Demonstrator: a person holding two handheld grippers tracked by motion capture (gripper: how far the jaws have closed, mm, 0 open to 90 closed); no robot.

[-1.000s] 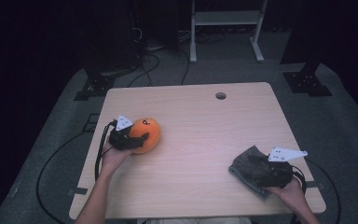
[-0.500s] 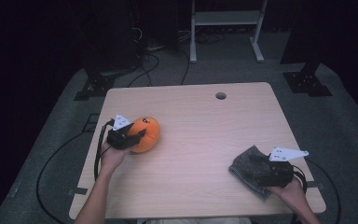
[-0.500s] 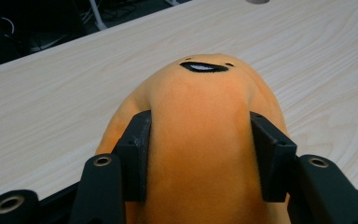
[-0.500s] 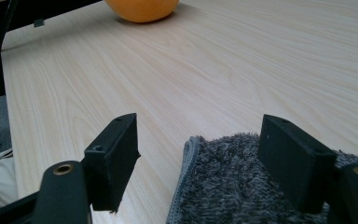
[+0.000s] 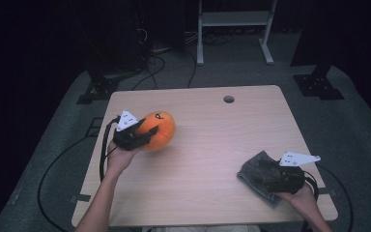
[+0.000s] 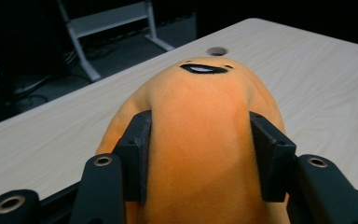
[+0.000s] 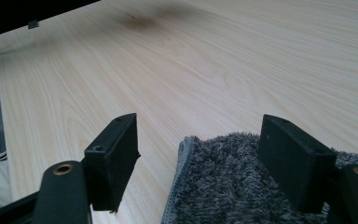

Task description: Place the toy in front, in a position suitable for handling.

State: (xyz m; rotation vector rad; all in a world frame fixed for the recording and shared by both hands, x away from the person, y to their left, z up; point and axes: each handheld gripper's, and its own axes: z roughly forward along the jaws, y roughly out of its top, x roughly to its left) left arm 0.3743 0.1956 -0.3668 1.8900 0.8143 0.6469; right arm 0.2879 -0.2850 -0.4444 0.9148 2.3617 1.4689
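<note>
A pale wood-grain bench (image 5: 212,145) stands on grey floor in a dark room, a round cable hole (image 5: 229,99) near its far edge and a white metal frame (image 5: 234,19) on the floor beyond it. At the bench's left side, an orange plush toy (image 5: 157,130) with a stitched black mouth is clamped in the left tongs (image 5: 147,137), which the person's left hand (image 5: 118,159) holds; the jaws have just been closing and now press into the toy's soft flanks from either side, denting them, as the left gripper view shows with the toy (image 6: 198,140) bulging up between the two black pads, its face turned toward the far end of the bench. From above it cannot be told whether the toy rests on the bench or is held just clear of it. Near the bench's front right corner lies a crumpled dark grey cloth (image 5: 258,171), with the right tongs (image 5: 275,175) lying over it in the person's right hand (image 5: 302,195). In the right gripper view the jaws stand wide apart, gripping nothing; the shaggy cloth (image 7: 233,186) lies between and under them, its hemmed edge nearer the left-hand jaw, and bare bench (image 7: 191,70) stretches beyond. Black cables (image 5: 104,154) trail from the left tongs over the bench's edge to the floor.
</note>
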